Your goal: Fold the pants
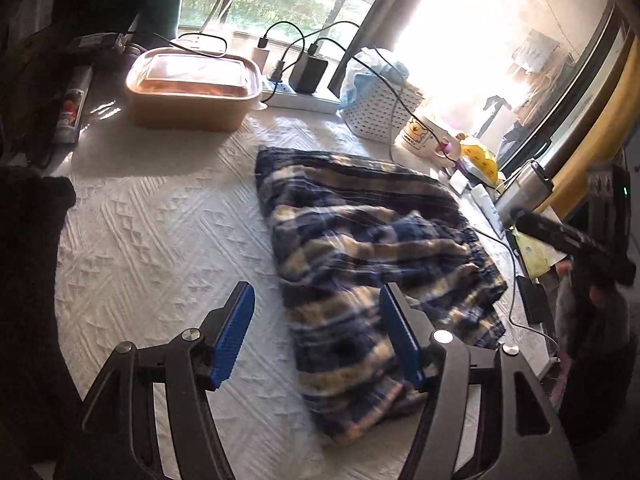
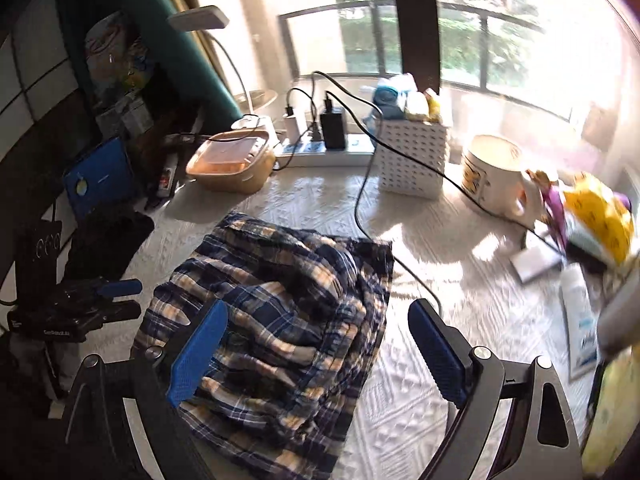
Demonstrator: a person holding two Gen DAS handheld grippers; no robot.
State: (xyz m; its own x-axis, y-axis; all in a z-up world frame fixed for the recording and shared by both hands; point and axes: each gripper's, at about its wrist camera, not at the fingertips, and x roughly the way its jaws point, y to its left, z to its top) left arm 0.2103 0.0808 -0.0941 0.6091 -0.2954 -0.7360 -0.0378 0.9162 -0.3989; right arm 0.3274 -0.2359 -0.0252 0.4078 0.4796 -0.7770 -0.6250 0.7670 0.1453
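The left wrist view is taken from above the near edge of the bench, angled downward and toward the far window, with the pants seen right of centre. The right wrist view is taken from further right, likewise angled downward, the pants lying left of centre. Shared by both: the pants, the lidded container, and the white basket.

Folded navy-and-cream plaid fabric pants on white textured quilted tablecloth, right gripper blue-padded jaws spread apart above, empty, white perforated plastic basket behind
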